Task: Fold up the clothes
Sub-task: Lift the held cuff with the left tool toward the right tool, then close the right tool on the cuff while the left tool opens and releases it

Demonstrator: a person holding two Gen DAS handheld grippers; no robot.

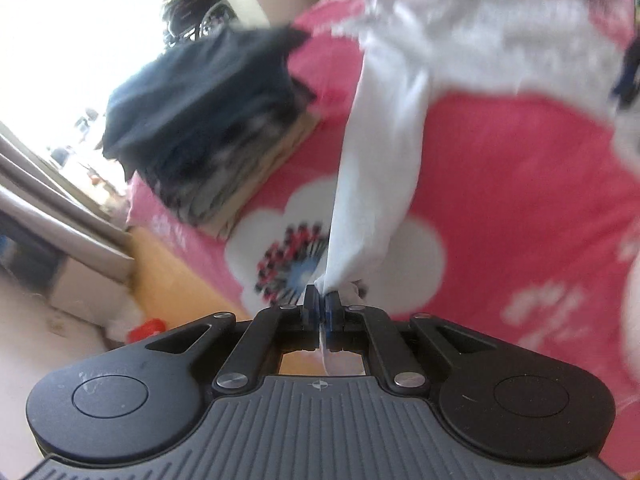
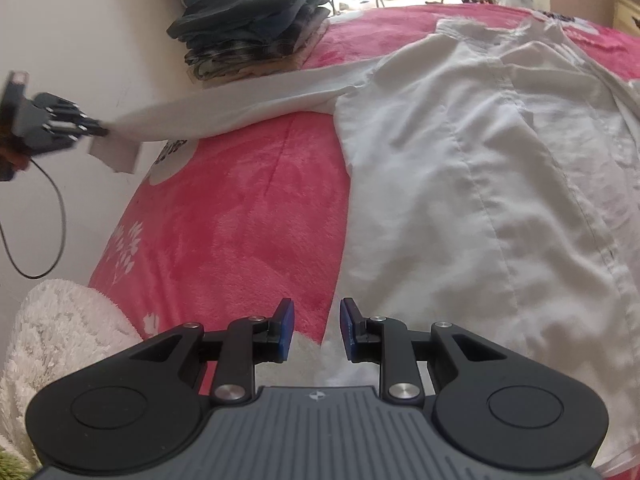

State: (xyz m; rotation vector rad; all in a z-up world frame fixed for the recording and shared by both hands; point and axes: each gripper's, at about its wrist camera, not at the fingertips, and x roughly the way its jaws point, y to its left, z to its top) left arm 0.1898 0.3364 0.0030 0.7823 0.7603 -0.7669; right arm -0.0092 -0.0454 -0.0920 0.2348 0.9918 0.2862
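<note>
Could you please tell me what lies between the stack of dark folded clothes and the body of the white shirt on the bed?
Bare pink floral blanket, in the right wrist view; the shirt's sleeve stretches out just below it.

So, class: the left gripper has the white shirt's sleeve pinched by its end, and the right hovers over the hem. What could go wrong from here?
1. The left gripper clamps only the tip of the sleeve; a tug could slip it free.
2. The right gripper is open and pins nothing, so pulling may drag the white shirt across the pink blanket and wrinkle it.
3. The sleeve could brush the folded pile.
</note>
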